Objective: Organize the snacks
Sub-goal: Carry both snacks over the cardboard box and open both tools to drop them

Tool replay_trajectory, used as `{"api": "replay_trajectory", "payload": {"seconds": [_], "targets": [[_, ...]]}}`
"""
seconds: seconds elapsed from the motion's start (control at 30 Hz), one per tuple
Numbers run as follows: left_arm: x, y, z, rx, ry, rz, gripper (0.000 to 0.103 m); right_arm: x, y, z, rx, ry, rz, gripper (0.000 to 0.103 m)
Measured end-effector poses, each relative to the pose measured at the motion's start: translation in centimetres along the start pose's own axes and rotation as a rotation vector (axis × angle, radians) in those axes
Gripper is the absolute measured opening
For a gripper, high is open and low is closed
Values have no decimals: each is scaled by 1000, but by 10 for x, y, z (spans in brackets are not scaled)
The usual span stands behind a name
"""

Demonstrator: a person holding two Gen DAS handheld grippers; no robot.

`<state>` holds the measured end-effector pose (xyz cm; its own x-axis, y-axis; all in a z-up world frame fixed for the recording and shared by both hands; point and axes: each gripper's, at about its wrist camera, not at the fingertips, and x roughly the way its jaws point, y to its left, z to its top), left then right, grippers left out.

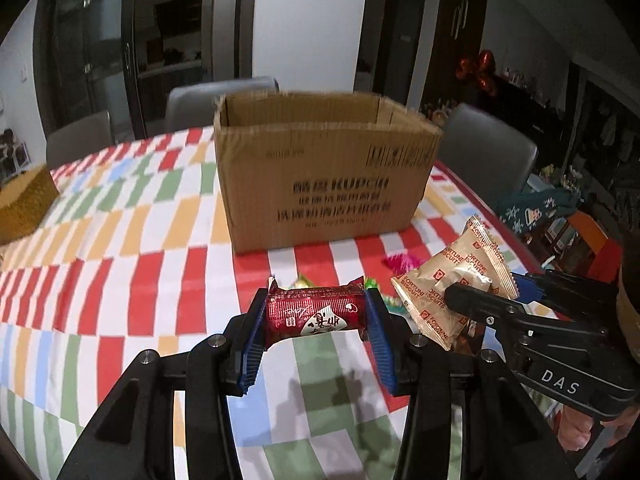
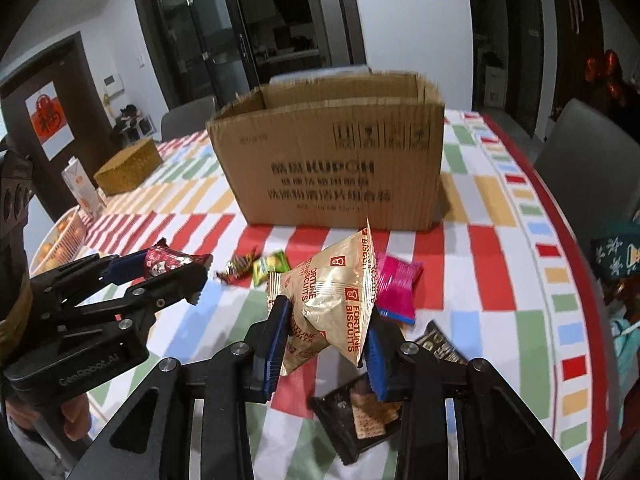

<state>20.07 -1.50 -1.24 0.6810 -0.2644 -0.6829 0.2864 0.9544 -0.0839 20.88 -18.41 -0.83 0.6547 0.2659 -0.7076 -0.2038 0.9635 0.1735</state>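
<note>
A red wrapped snack (image 1: 316,316) and gold Fortune Biscuits packets (image 2: 336,300) hang lifted near an open cardboard box (image 1: 324,168), loose snacks (image 2: 272,266) on the counter between.

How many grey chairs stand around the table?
3 chairs: one behind the cardboard box, one far left, one on the right; others may be hidden.

This is looking like the dining room of a home. A tabletop (image 2: 500,248) wearing a chequered cloth of red, green, yellow and blue is standing among grey upholstered chairs (image 1: 492,148). Dark glass-fronted cabinets (image 2: 208,36) are lining the white wall behind. A red paper charm (image 2: 50,118) is hanging on a brown door, and red balloons (image 1: 478,68) are showing at the far side. A woven basket (image 2: 128,168) and a carton (image 2: 80,188) are sitting at the table's edge.
</note>
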Motion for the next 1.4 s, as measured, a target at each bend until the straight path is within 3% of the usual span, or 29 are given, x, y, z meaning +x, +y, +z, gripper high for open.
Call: {"api": "replay_trajectory", "payload": {"seconds": [0.7, 1.4], "targets": [[-49, -2, 88, 55, -234, 32, 46, -52, 0, 84, -39, -238, -30, 36], [0, 16, 150, 39, -233, 41, 46, -16, -14, 142, -37, -253, -33, 36]]}}
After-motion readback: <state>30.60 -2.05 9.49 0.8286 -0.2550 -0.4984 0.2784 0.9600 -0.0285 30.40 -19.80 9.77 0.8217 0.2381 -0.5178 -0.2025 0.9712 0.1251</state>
